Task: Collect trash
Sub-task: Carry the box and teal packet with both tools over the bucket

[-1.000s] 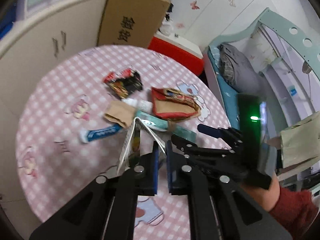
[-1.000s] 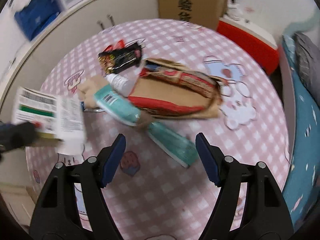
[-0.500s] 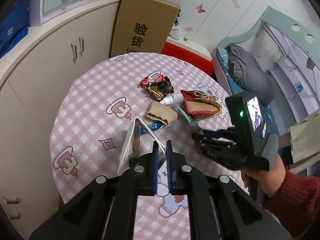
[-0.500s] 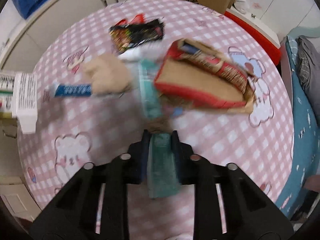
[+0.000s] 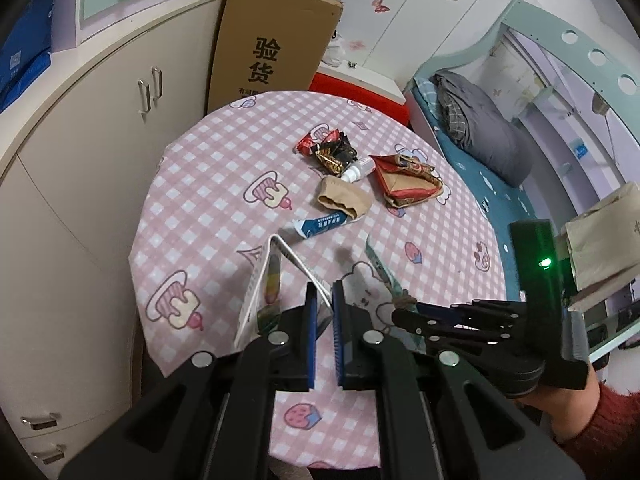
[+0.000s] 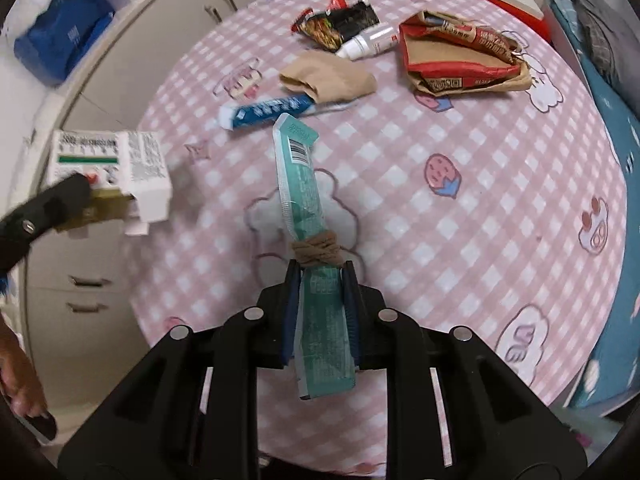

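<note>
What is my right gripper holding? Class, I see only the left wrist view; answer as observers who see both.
Observer: The right gripper has just been closing, and its pads now clamp a long flat teal plastic packet with a barcode at its far end.
Operator: Is anything wrapped around it?
Observer: Yes, a tan band is wound round its middle.
Operator: And my left gripper's load?
Observer: The left gripper holds a white cardboard carton with a green stripe on its face.

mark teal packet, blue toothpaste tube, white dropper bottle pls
teal packet (image 6: 299,184), right wrist view, on its printed upper half above the tied band.
blue toothpaste tube (image 6: 272,109), right wrist view, mid-body on the blue print.
white dropper bottle (image 6: 370,41), right wrist view, on its white body.
</note>
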The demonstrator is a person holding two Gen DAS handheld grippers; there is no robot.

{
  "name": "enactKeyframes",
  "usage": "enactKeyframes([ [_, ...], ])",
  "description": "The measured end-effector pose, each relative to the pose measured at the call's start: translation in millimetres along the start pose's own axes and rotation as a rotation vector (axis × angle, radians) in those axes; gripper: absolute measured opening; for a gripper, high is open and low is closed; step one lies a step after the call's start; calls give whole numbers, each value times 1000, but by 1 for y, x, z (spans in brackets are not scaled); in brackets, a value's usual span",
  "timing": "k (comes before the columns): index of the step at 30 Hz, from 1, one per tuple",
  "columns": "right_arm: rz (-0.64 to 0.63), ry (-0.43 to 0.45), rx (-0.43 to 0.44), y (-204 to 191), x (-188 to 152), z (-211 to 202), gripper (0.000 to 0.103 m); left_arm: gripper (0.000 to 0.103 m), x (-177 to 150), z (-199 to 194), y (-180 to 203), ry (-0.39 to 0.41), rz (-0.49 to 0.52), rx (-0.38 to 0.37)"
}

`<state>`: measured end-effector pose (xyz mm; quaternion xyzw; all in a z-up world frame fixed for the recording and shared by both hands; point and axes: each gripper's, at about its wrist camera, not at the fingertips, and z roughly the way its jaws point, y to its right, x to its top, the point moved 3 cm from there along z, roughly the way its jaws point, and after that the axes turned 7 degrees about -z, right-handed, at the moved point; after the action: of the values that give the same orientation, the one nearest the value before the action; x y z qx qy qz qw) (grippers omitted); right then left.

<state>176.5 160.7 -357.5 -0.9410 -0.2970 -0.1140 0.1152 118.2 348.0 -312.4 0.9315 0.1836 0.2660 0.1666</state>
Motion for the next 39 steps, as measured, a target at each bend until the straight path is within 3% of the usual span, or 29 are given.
enactKeyframes([
  [10, 101, 117, 22, -6, 1, -49, 21, 6, 8, -28, 14, 36, 61, -39],
  [23, 205, 230, 7, 38, -6, -106, 21, 6, 20, -43, 85, 64, 158, -105],
  [32, 275, 296, 10, 135, -21, -133, 21, 6, 23, -7, 173, 59, 209, -112],
  [39, 282, 302, 13, 256, -34, -152, 21, 6, 26, 54, 278, 39, 172, -105],
])
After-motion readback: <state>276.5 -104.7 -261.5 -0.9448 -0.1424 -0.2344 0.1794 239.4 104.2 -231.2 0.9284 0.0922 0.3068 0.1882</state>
